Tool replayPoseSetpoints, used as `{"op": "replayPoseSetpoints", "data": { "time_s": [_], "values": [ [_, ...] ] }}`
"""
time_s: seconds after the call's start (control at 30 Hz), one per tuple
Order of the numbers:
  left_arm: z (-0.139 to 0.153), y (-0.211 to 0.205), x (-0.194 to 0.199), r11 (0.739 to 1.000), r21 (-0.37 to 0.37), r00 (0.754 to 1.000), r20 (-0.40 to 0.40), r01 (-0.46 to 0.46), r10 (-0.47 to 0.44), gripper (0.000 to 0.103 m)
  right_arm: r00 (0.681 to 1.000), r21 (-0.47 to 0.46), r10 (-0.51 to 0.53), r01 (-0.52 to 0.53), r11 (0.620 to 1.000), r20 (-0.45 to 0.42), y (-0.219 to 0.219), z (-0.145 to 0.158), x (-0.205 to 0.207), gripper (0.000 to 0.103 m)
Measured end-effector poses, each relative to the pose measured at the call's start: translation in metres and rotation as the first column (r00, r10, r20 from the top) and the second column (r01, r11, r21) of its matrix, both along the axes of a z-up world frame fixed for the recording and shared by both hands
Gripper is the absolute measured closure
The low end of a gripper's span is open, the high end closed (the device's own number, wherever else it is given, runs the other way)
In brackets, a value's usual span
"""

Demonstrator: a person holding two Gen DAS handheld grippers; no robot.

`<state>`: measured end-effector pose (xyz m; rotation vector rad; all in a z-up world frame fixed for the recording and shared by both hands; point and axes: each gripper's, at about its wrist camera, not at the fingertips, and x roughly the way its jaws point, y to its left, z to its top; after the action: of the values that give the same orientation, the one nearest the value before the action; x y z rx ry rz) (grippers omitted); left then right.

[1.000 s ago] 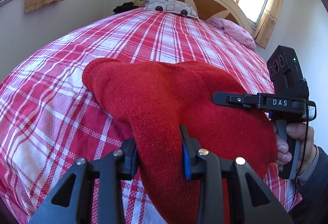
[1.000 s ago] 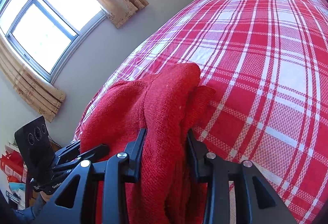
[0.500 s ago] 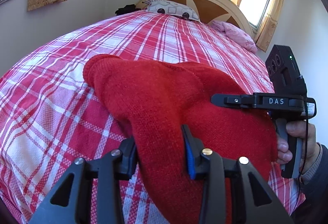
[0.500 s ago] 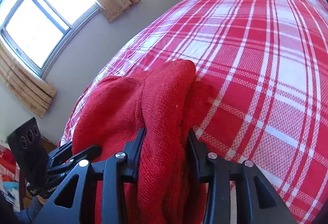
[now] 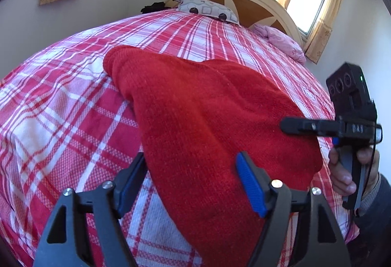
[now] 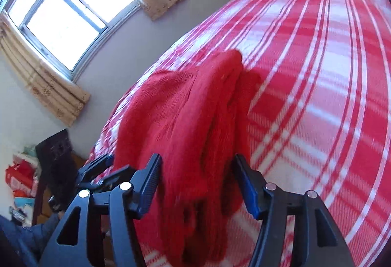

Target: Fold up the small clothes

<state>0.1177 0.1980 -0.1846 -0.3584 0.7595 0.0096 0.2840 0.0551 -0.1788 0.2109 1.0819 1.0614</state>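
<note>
A red knitted garment [image 5: 207, 115] lies folded on the red and white plaid bed [image 5: 61, 108]. My left gripper [image 5: 193, 179] is open, its fingers spread on either side of the garment's near edge. My right gripper [image 6: 198, 183] is open too, its fingers apart around the bunched red knit [image 6: 195, 120]. The right gripper also shows in the left wrist view [image 5: 303, 125] at the garment's right edge, held by a hand. The left gripper shows dimly in the right wrist view [image 6: 97, 169] at the garment's left side.
A patterned pillow [image 5: 207, 9] and a pink cloth [image 5: 283, 43] lie by the wooden headboard [image 5: 256, 3]. Curtained windows [image 6: 66, 7] flank the bed. Bags and clutter [image 6: 22, 179] sit on the floor left of the bed.
Both grippers have opened and let go of the red garment, which now rests lower and flatter on the bed. The right wrist view is blurred by motion.
</note>
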Motion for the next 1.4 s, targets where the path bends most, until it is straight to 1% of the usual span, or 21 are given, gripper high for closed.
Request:
{"op": "replayPoseSetpoints", "data": {
  "time_s": [0.2,0.23,0.27,0.3,0.4,0.43,0.47,0.5,0.53,0.57,0.6,0.67,0.77,0.97,1.0,1.03,1.1,1.13,1.2,1.3,1.4],
  "values": [
    [-0.005,-0.002,0.002,0.999,-0.048,1.0,-0.022,-0.007,0.006,0.027,0.999,-0.016,0.025,-0.025,1.0,0.038,-0.007,-0.008,-0.02,0.042],
    [-0.005,-0.003,0.003,0.998,-0.061,0.999,-0.033,-0.004,0.002,0.03,0.999,-0.019,0.023,-0.022,1.0,0.033,-0.005,-0.007,-0.019,0.054],
    [-0.004,-0.004,0.003,0.996,-0.087,0.999,-0.044,0.009,-0.013,0.04,0.999,-0.028,0.02,-0.02,0.999,0.03,-0.004,-0.005,-0.02,0.06],
    [-0.001,-0.004,0.003,0.995,-0.096,0.998,-0.057,0.007,-0.013,0.044,1.0,-0.026,0.017,-0.017,1.0,0.023,-0.004,-0.001,-0.021,0.065],
    [0.008,-0.011,-0.001,0.988,-0.154,0.993,-0.111,0.021,-0.039,0.046,0.999,-0.007,0.038,-0.038,0.999,0.014,-0.008,0.019,-0.03,0.068],
    [0.007,-0.016,-0.003,0.988,-0.151,0.991,-0.127,0.029,-0.048,0.046,0.999,-0.004,0.042,-0.042,0.999,0.007,-0.009,0.023,-0.031,0.068],
    [0.006,-0.02,-0.004,0.992,-0.124,0.989,-0.138,0.032,-0.049,0.044,0.999,-0.013,0.044,-0.044,0.999,0.009,-0.01,0.027,-0.033,0.068],
    [0.005,-0.024,-0.004,0.996,-0.08,0.99,-0.137,0.029,-0.04,0.034,0.999,-0.053,0.044,-0.043,0.998,0.021,-0.011,0.027,-0.035,0.067],
    [0.003,-0.024,-0.005,0.999,-0.049,0.992,-0.125,0.019,-0.025,0.03,0.998,-0.124,0.041,-0.035,0.992,0.046,-0.007,0.024,-0.036,0.067],
    [-0.001,-0.023,-0.004,0.999,-0.039,0.992,-0.124,0.003,-0.008,0.019,0.997,-0.186,0.04,-0.026,0.982,0.072,-0.007,0.017,-0.038,0.067],
    [-0.004,-0.018,-0.004,0.998,-0.059,0.992,-0.127,-0.017,0.009,0.016,0.996,-0.222,0.038,-0.02,0.975,0.081,-0.004,0.009,-0.039,0.064],
    [-0.008,-0.011,-0.006,0.995,-0.097,0.993,-0.113,-0.024,0.013,0.014,0.998,-0.182,0.006,0.005,0.983,0.061,-0.01,0.003,-0.035,0.057],
    [-0.007,-0.01,-0.01,0.997,-0.073,0.994,-0.106,-0.024,0.017,0.009,1.0,-0.122,-0.03,0.03,0.992,0.001,-0.025,-0.001,-0.03,0.051],
    [-0.007,-0.006,-0.011,0.998,-0.046,0.993,-0.111,-0.049,0.044,0.0,0.978,-0.086,-0.063,0.082,0.993,0.196,-0.033,0.036,-0.058,0.051],
    [-0.009,-0.005,-0.011,0.997,-0.051,0.993,-0.112,-0.052,0.046,0.0,0.974,-0.089,-0.054,0.076,0.993,0.221,-0.031,0.04,-0.063,0.048],
    [-0.01,-0.004,-0.011,0.997,-0.055,0.993,-0.111,-0.054,0.047,0.0,0.97,-0.117,-0.043,0.073,0.99,0.241,-0.028,0.041,-0.069,0.044],
    [-0.009,-0.006,-0.012,0.998,-0.045,0.993,-0.104,-0.051,0.046,0.0,0.962,-0.242,-0.024,0.093,0.966,0.272,-0.015,0.029,-0.073,0.044],
    [-0.009,-0.008,-0.012,0.998,-0.029,0.994,-0.104,-0.046,0.043,0.0,0.964,-0.295,-0.012,0.093,0.951,0.267,-0.01,0.017,-0.073,0.04],
    [-0.004,-0.011,-0.016,0.999,0.013,0.995,-0.091,-0.05,0.051,0.0,0.959,-0.283,-0.042,0.124,0.951,0.279,-0.009,0.01,-0.07,0.025],
    [0.01,-0.016,-0.022,0.994,0.099,0.995,-0.074,-0.051,0.059,0.0,0.958,-0.256,-0.088,0.161,0.953,0.272,-0.019,0.015,-0.071,0.023],
    [0.03,-0.019,-0.037,0.976,0.204,0.996,-0.012,-0.079,0.083,0.0,0.922,-0.219,-0.136,0.226,0.949,0.361,-0.029,0.041,-0.085,0.023]
  ]
}}
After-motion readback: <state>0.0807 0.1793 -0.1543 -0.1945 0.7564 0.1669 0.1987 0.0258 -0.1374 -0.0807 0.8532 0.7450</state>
